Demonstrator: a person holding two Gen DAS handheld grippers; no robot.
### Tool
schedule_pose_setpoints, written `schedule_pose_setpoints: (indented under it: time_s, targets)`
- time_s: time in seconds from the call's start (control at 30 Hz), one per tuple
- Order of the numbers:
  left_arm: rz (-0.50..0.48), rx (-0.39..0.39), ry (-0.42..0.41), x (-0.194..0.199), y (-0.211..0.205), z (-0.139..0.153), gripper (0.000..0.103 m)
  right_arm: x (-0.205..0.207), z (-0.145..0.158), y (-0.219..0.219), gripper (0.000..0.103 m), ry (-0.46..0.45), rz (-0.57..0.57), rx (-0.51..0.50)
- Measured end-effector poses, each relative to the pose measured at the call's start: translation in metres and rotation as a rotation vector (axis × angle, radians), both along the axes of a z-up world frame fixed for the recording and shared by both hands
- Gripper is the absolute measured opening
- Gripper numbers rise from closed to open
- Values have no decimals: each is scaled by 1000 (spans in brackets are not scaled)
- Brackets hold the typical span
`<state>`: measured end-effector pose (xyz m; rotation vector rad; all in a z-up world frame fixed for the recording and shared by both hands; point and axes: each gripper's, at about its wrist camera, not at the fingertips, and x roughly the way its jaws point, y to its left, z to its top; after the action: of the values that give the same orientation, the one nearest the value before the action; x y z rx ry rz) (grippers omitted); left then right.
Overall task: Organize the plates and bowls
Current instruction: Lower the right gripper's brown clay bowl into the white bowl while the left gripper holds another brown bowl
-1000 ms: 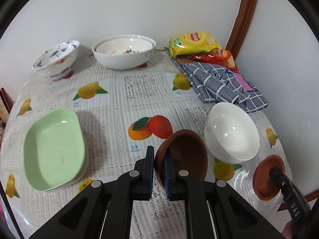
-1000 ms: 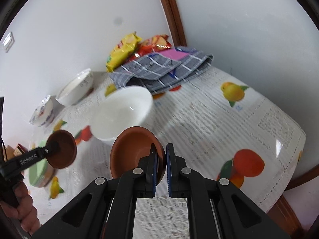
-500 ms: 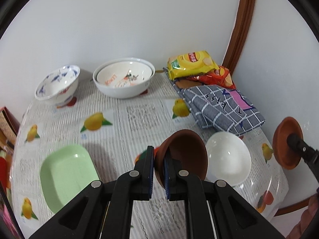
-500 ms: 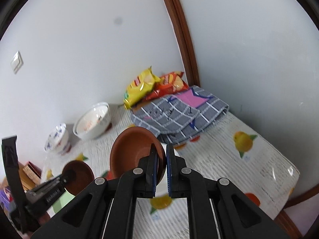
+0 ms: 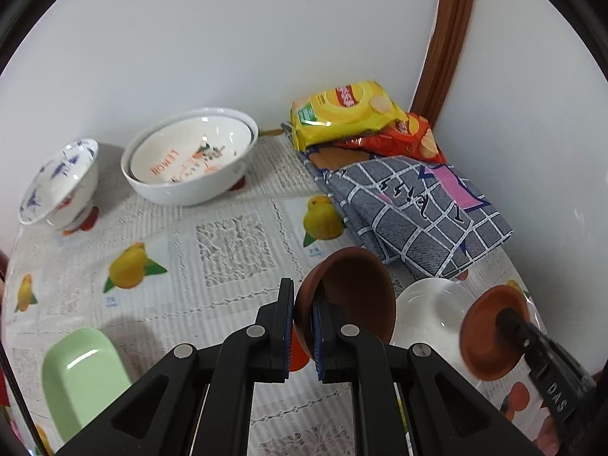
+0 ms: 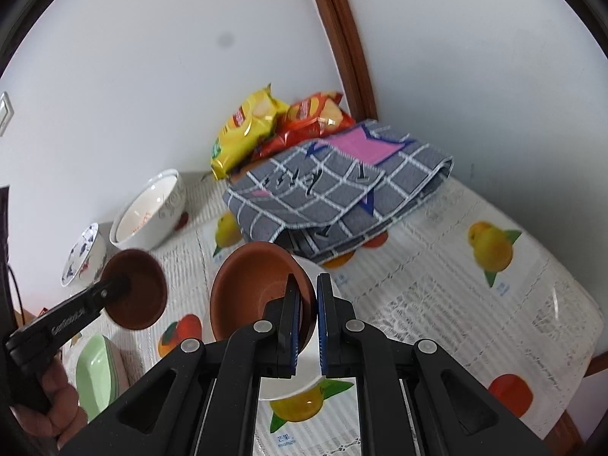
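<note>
Corner of white walls with brown trim (image 5: 444, 49); round table in a fruit-print lace cloth (image 5: 231, 243) underneath; mid-carry step by the look of it, one small brown bowl per gripper, both held clear of the cloth over the near right part of the table. Left gripper (image 5: 302, 326) clamped on the rim of its brown bowl (image 5: 349, 296), fingers narrow; right gripper (image 6: 307, 321) likewise pinched on the wall of the other brown bowl (image 6: 254, 288), tilted on edge. Next move probably calls for nesting the two brown bowls, maybe into or beside the plain white bowl (image 5: 433, 315) just below them; needs levelling first, then lining up rim to rim before letting go; risk of a chipped rim if dropped tilted. Count, big to small: one folded grey checked cloth (image 5: 414, 212); large white bowls (image 5: 190, 159) at the wall, looks like two nested; green dishes (image 6: 97, 372), stacked, number unclear; one plain white bowl; one blue-patterned bowl (image 5: 57, 182); two brown bowls; two snack bags (image 5: 342, 110).
</note>
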<state>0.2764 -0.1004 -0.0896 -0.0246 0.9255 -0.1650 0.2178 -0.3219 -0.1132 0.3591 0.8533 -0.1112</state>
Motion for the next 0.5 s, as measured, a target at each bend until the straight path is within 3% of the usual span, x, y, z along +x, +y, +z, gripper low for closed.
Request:
schedule_pose_setpoints:
  time_s: [0.3,0.5]
  targets:
    - [-5,5,17,8,3,-16,9,10,-23,27,8,64,55,-84]
    - [-4,4,20,6,7,-16,9,9,-29,22,8,77,34,-118]
